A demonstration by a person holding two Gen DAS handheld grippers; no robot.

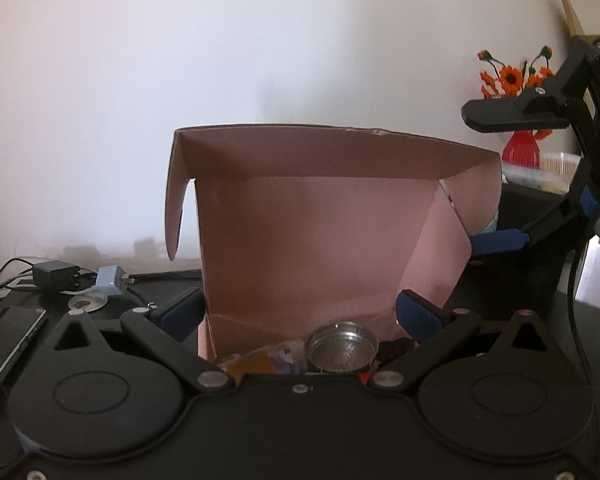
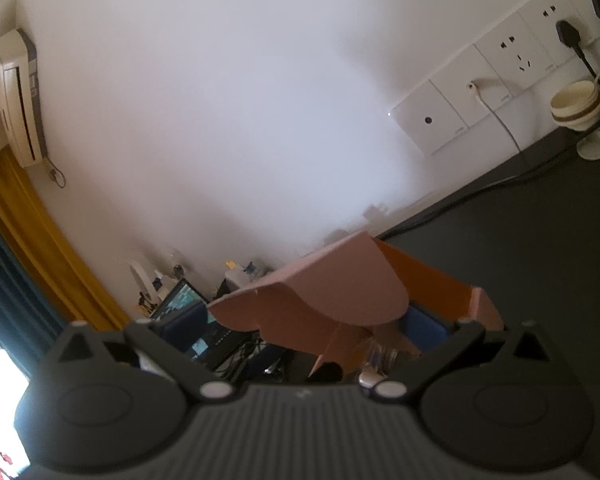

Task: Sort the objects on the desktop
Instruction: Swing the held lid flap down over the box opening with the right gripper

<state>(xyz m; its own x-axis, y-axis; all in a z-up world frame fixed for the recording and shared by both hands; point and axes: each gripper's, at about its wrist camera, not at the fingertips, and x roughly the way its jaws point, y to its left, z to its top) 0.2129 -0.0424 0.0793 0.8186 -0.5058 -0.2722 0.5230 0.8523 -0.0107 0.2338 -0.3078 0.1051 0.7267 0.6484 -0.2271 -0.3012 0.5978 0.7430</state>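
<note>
I keep both hand-held grippers, left [image 1: 300, 312] and right [image 2: 304, 328], released beside the pink box [image 1: 320, 232]; its flap may snag.

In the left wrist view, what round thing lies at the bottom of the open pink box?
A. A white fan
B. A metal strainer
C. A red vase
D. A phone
B: a round metal strainer with a mesh bottom lies inside the box, near its front edge.

Soft daylight washes the white wall [image 1: 260, 60] pale. Below it the box [image 1: 320, 240] interior sits dim. Both views bow at the edges; the right-wrist view is blurred.
</note>
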